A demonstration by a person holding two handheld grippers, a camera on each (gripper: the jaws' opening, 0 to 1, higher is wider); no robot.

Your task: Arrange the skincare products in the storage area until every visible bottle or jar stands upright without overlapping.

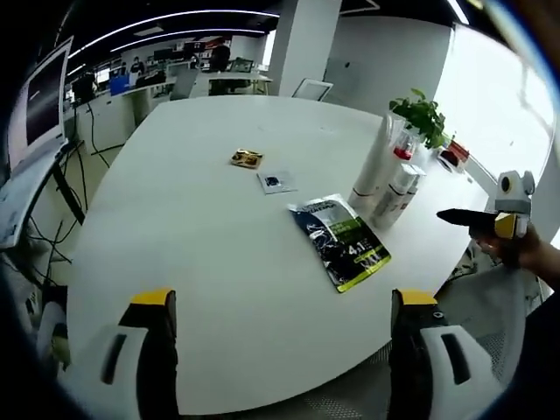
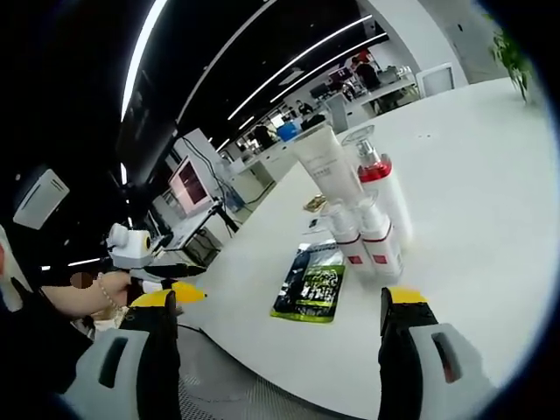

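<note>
A white surface in an open office carries upright bottles, a flat dark sachet and two small packets. Both the left tool and right tool are spread, holding nothing.

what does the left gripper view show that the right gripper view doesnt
Left gripper view alone: a small gold wrapped packet and a small white sachet with a dark print lying flat on the white table, plus a potted green plant behind the bottles.

Right gripper view alone: the clear pump top of a red-collared white bottle, and a monitor with a pinkish screen on a far desk.

Both: the flat dark and green pouch, the standing cluster of white skincare bottles, and open jaws.
</note>
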